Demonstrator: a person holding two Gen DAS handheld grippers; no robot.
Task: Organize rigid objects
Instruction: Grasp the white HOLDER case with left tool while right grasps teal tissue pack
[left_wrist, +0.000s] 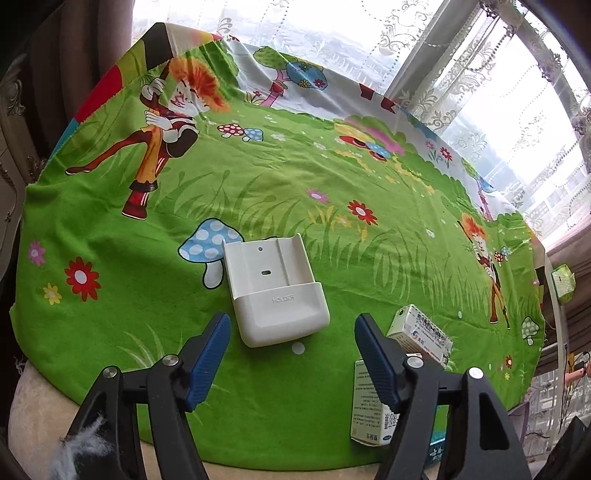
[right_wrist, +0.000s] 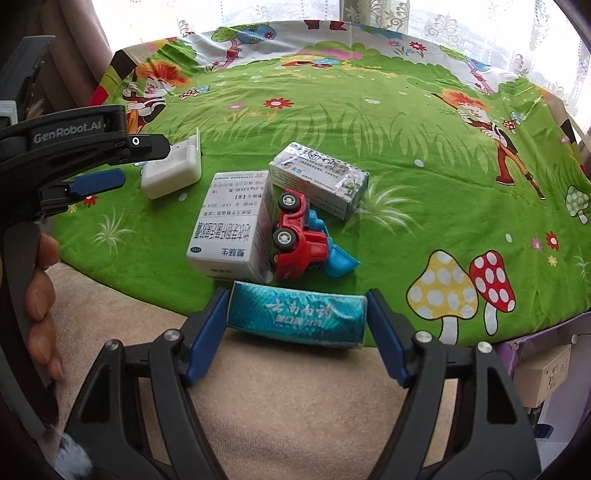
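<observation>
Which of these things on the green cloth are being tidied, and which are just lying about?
Being tidied: white holder, teal box between the right gripper fingers, two medicine boxes, red toy truck.

Just there: cartoon cloth, lace curtains, small green box off the table.

White holder (right_wrist: 171, 168) half behind left claw (right_wrist: 122, 162); carton print too small

Around one red plastic toy truck (right_wrist: 297, 236) with a blue scoop, there are two white cardboard medicine boxes: one (right_wrist: 231, 225) touching its left side, one (right_wrist: 319, 179) just behind it. One teal rectangular box (right_wrist: 295, 317) lies just in front of the truck, and one white plastic holder (left_wrist: 273, 291) sits well to its left.
</observation>
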